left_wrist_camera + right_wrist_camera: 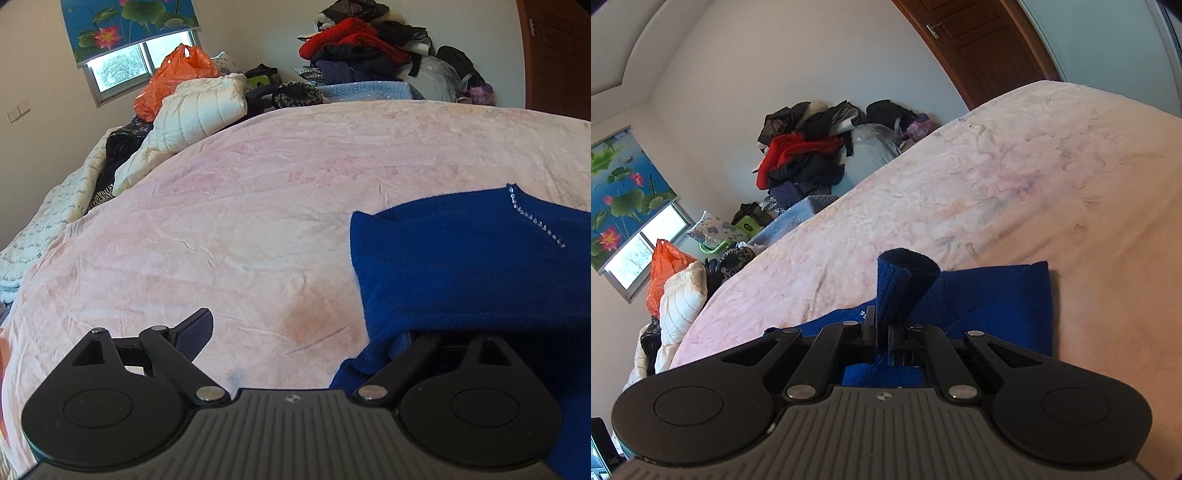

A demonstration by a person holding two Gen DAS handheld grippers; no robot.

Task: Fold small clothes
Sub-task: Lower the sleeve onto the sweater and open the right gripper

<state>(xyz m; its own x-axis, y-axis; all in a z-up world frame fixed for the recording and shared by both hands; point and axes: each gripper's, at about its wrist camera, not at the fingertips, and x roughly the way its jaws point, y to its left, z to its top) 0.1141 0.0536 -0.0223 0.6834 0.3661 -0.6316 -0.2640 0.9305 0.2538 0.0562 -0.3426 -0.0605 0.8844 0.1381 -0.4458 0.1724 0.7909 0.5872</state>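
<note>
The work surface is a bed covered with a pale pink blanket (pixel 229 221), creased across its whole width. The task item, a blue garment (pixel 472 266), lies on the near right part of that blanket; a line of small clear stones (pixel 535 220) runs along one of its edges. In the left wrist view, the left gripper (pixel 295 332) has its jaws well apart: the left finger (pixel 194 334) stands clear above bare blanket, while the right finger is hidden under the blue cloth, which drapes over that side of the tool. No pinch on the fabric is evident there. In the right wrist view, the right gripper (pixel 882 332) has its jaws drawn together on a ribbed cuff (pixel 901 284) of the same garment, which stands up as a tube just beyond the fingertips. Along the far side of the bed sit a cream quilted jacket (pixel 199 110), an orange plastic bag (pixel 173 77) and a tall heap of clothes (pixel 362 44) against the wall. A lotus-print blind (pixel 129 26) hangs over the window at far left.
</note>
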